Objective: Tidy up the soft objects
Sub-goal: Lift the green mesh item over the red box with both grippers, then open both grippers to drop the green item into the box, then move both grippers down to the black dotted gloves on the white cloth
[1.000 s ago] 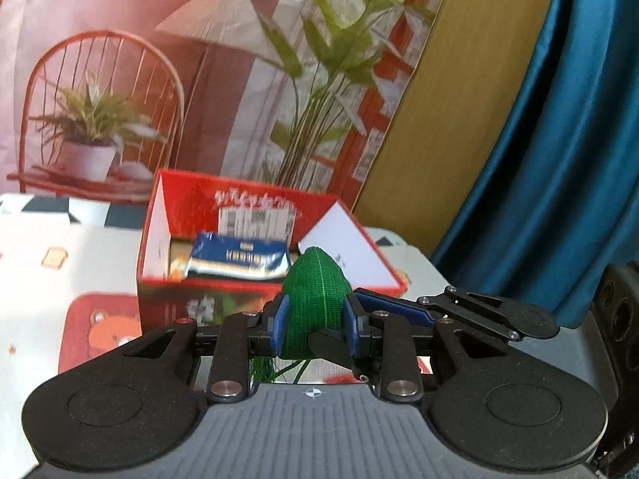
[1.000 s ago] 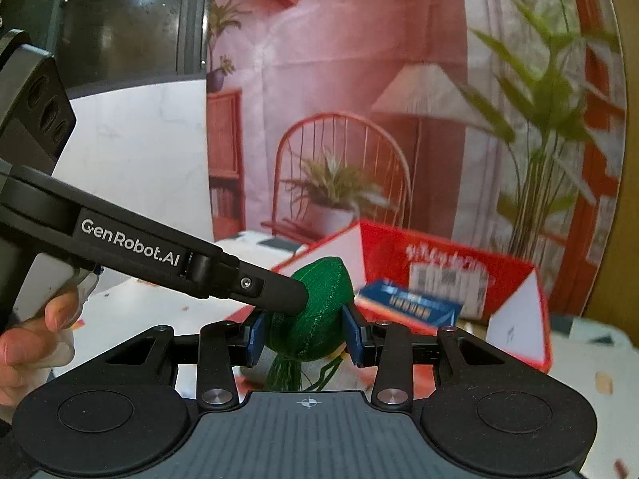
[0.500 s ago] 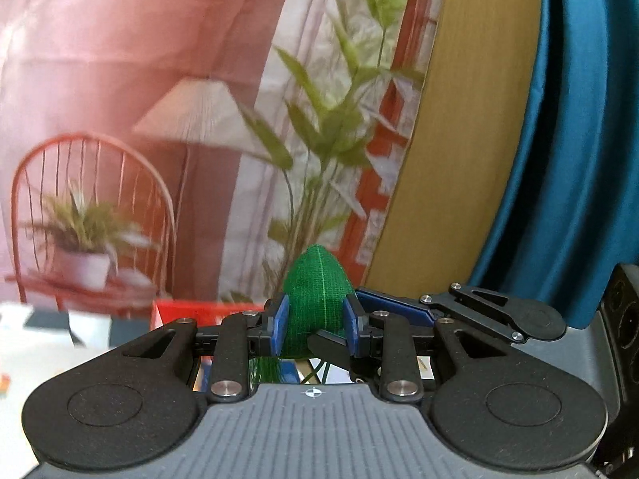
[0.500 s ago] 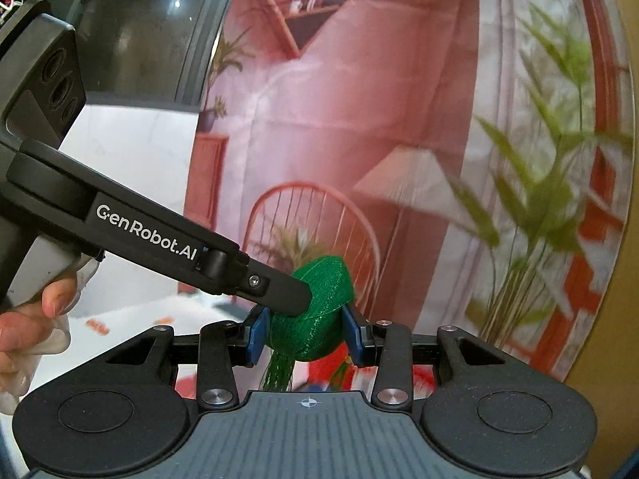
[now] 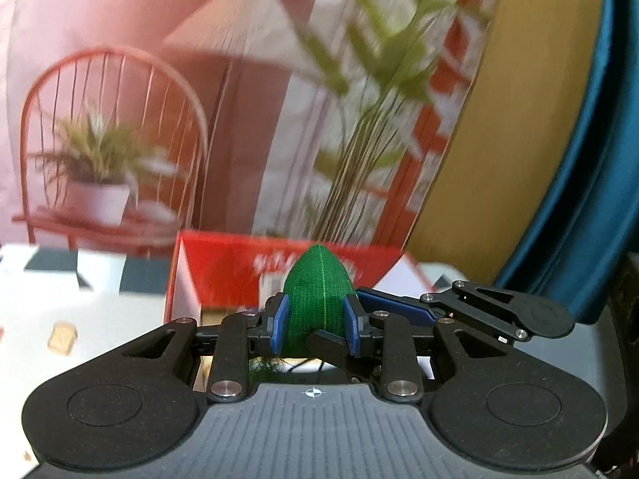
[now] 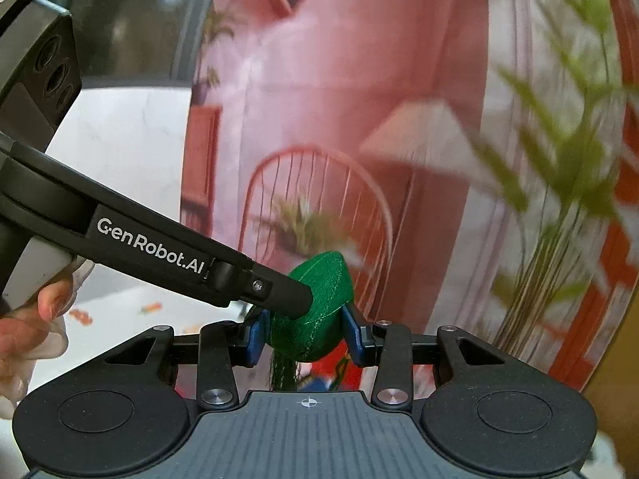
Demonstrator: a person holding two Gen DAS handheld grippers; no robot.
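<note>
A printed backdrop (image 5: pixel 120 60) stood behind the table (image 5: pixel 80 291). The green soft toy (image 5: pixel 319 299), judged light and compressible, was clamped mid-body by both the left gripper (image 5: pixel 315 329) and right gripper (image 6: pixel 305 337), before the red box (image 5: pixel 223 271).

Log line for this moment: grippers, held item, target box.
left gripper: shut on green soft toy | right gripper: shut on same toy | red box: open, behind toy | toy not yet in box
</note>
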